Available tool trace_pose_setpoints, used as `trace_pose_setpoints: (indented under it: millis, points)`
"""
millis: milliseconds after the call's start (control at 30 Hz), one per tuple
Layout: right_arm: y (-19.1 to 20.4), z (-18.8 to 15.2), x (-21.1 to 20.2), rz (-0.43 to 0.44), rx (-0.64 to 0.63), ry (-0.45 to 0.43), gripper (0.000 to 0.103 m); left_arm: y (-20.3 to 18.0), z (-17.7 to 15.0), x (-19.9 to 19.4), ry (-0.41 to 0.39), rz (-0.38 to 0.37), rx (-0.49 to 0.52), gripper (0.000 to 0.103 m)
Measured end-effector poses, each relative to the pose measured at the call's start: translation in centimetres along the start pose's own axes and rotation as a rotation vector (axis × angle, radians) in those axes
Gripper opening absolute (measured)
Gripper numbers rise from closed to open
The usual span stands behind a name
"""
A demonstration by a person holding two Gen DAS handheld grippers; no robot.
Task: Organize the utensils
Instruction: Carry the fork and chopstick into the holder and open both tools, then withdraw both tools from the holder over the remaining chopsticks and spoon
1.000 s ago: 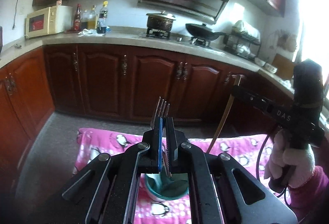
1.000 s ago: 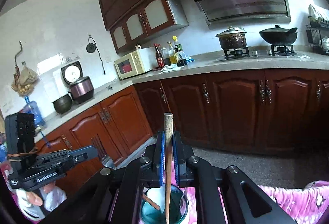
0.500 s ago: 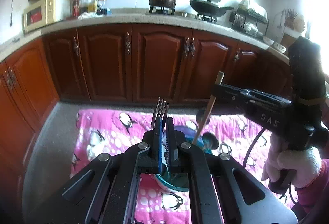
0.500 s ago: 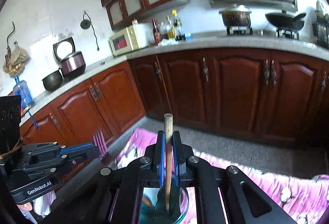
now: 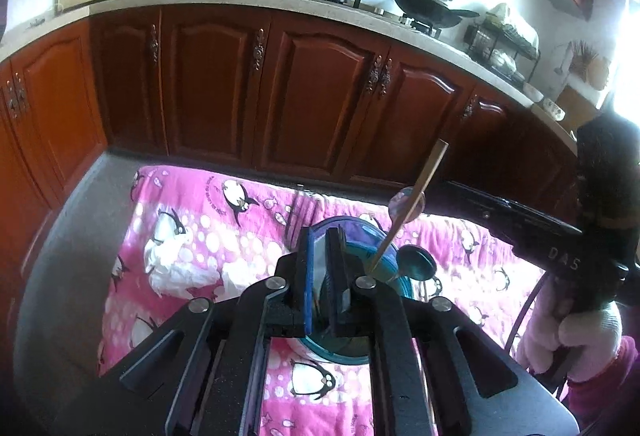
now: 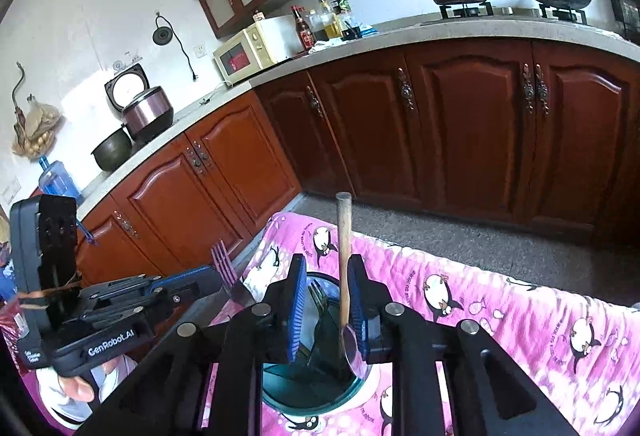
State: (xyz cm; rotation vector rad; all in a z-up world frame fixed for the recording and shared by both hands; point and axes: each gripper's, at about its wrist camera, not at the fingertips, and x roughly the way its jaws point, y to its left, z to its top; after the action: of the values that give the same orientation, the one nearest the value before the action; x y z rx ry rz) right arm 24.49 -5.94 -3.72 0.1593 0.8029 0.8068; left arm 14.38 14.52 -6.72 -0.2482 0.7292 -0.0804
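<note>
Looking down both tools at a round teal glass holder (image 6: 320, 398) sitting on a pink penguin-print cloth (image 5: 192, 236).

My left gripper (image 5: 322, 236) has its jaws opening; a narrow gap shows between the blue pad and the black one, nothing pinched there that I can see. A purple-tinted metal fork (image 6: 222, 260), tines up, stands just ahead of the left fingertips in the right wrist view, its lower end hidden behind the tool, so I can't tell if it touches the pads. In the left wrist view its tines are blurred, just past the pads.

My right gripper (image 6: 327, 276) has its jaws opening too. A straight wooden handle (image 6: 343, 256), round-ended and matte, stands between the pads, close against the right-hand pad and clear of the blue one. Its lower end sits inside the holder, below the jaws. A dark fork (image 6: 318, 296) leans in the holder too.

From the left wrist the wooden handle slants up to the right out of the holder rim, with a shiny round spoon bowl (image 5: 418, 262) beside it.
</note>
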Motion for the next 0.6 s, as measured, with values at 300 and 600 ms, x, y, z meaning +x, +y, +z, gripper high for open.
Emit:
trace_pose_setpoints:
  millis: [300, 600]
  points:
    - [-0.8, -2.3, -3.1, -0.022, 0.04, -0.008, 0.026, -1.0, -0.3, -2.3, -0.011, -0.051, -0.037, 0.041]
    - [-1.4, -5.6, -6.3, -0.09, 0.061, 0.006, 0.03, -4.1, -0.4, -4.7, -0.046, -0.092, -0.016, 0.051]
